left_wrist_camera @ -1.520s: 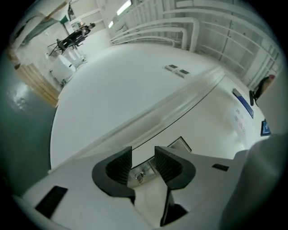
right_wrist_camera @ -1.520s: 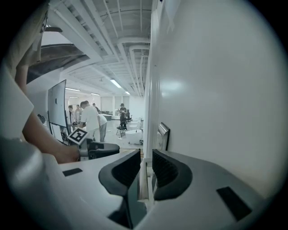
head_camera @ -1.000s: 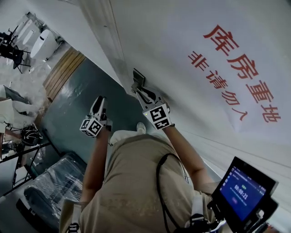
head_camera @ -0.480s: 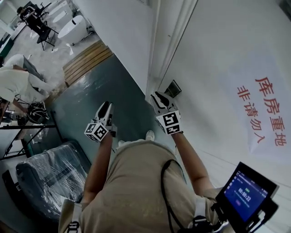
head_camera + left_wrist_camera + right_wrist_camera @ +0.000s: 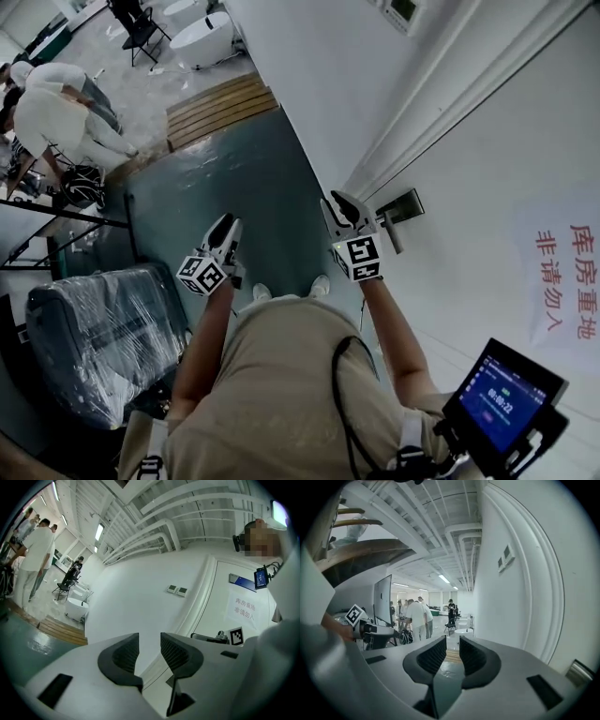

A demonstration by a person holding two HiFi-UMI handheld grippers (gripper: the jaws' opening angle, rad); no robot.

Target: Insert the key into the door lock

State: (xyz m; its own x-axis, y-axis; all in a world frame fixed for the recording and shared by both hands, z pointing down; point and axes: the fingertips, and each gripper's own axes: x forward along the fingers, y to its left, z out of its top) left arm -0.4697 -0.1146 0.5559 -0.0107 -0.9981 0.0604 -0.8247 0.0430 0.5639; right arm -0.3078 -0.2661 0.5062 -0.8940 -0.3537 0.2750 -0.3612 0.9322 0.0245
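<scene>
Left gripper (image 5: 227, 225), right gripper (image 5: 341, 201): jaws narrowly apart

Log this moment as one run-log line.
left hand-held gripper: open, empty | right hand-held gripper: open, empty, near door handle, not touching | key: not visible | insertion: not started

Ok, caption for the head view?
Person at a white door, right tongs open and empty near the handle, left tongs open over the floor; no key visible.

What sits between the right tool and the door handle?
Nothing. In the head view, only bare white door separates the right tool from the door handle.
</scene>
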